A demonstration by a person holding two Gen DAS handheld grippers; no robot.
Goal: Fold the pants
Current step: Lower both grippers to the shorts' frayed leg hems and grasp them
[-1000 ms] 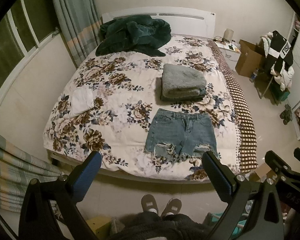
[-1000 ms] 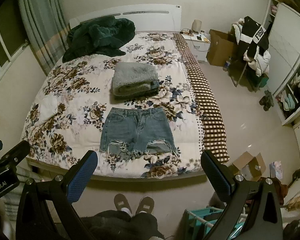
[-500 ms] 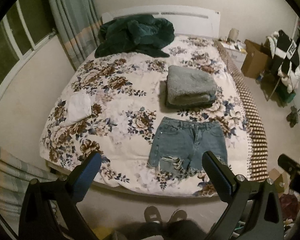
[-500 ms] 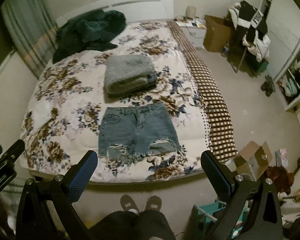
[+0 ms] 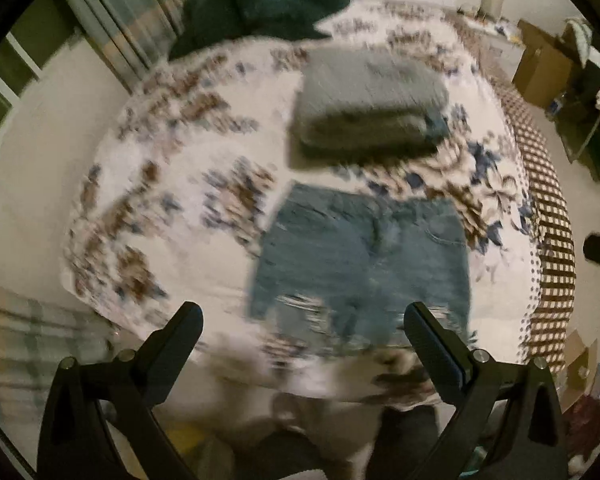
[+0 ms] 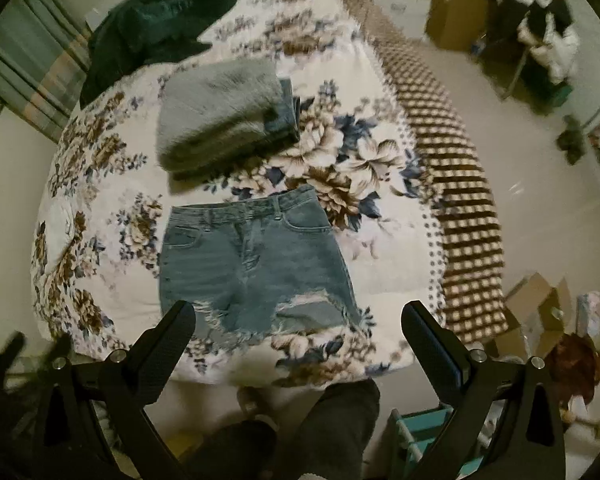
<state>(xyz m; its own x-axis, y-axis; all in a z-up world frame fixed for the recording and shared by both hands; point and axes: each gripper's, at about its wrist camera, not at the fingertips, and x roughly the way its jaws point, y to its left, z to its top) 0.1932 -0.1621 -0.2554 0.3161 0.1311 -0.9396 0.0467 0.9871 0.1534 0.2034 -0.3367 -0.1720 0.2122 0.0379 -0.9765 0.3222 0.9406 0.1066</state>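
Observation:
Blue denim shorts [image 6: 256,268] with frayed, ripped hems lie flat near the foot of a bed with a floral cover [image 6: 364,164], waistband toward the headboard. They also show, blurred, in the left wrist view [image 5: 360,260]. My left gripper [image 5: 302,332] is open and empty, above the bed's near edge just short of the shorts' hems. My right gripper [image 6: 298,330] is open and empty, likewise over the near edge, its left finger over the left hem.
A folded grey stack [image 6: 220,114] lies beyond the shorts, a dark green blanket [image 6: 156,28] near the headboard. A checked bedspread edge [image 6: 460,208] hangs on the right. Cardboard boxes [image 6: 540,312], a teal rack [image 6: 424,428] and a cluttered chair [image 6: 540,40] stand on the floor.
Both grippers have moved forward and down toward the bed; the shorts now appear larger and closer. The left wrist view is motion-blurred. Both stay open.

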